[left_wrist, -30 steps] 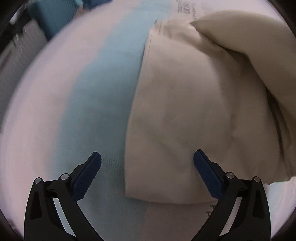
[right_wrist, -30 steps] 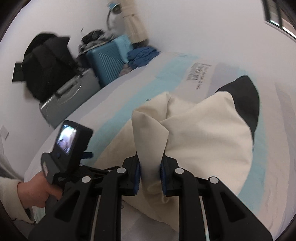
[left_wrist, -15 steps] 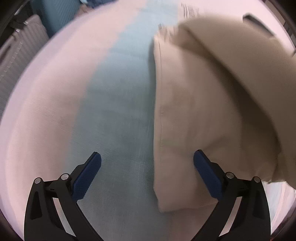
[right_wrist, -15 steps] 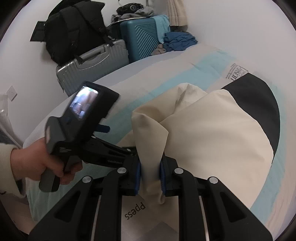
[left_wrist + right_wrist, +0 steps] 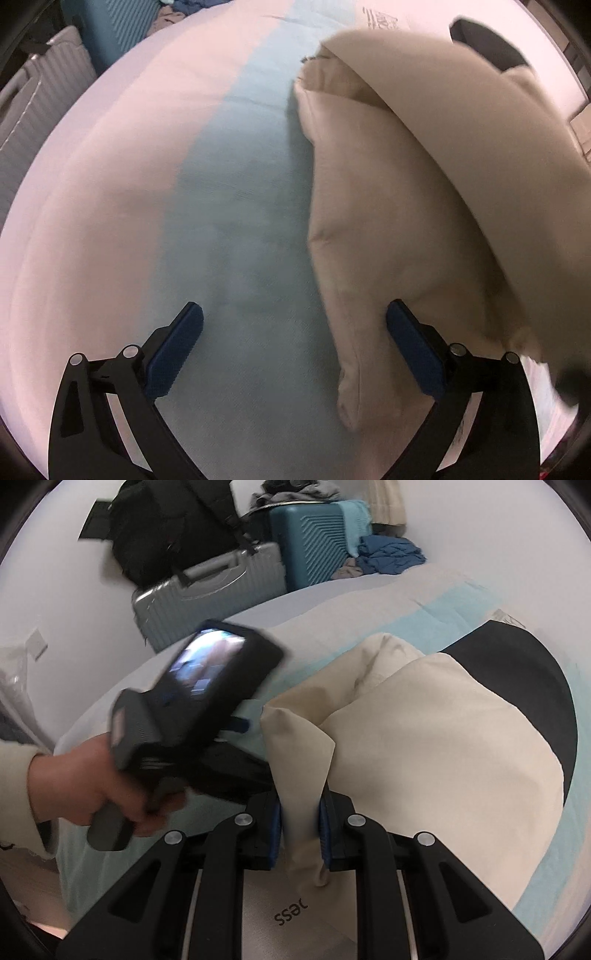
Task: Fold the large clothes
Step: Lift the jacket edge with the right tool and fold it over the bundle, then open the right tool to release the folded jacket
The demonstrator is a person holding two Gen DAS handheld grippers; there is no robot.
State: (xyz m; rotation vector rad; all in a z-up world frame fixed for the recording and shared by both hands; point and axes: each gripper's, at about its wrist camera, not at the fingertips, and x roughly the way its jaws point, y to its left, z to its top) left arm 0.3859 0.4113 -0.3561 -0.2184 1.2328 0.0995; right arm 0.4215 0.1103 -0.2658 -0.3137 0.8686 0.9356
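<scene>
A large cream garment (image 5: pixel 424 738) with a black panel (image 5: pixel 524 672) lies on the bed. My right gripper (image 5: pixel 300 819) is shut on a bunched fold of the cream cloth and holds it up above the mattress. In the left wrist view the same cream garment (image 5: pixel 388 206) drapes over the right half, its near edge hanging between my fingers. My left gripper (image 5: pixel 295 325) is open and empty, low over the light blue stripe (image 5: pixel 236 206) of the mattress. The left tool also shows in the right wrist view (image 5: pixel 192 709), held in a hand.
A grey suitcase (image 5: pixel 210 590), a teal suitcase (image 5: pixel 314 542), a black backpack (image 5: pixel 166 528) and blue clothes (image 5: pixel 391 554) stand by the wall beyond the bed. The bed's near edge (image 5: pixel 74 849) drops to the floor at left.
The right gripper has lifted and carried the cream fold. The garment's edge has slid rightwards in the left wrist view. The left tool has risen closer to the right gripper.
</scene>
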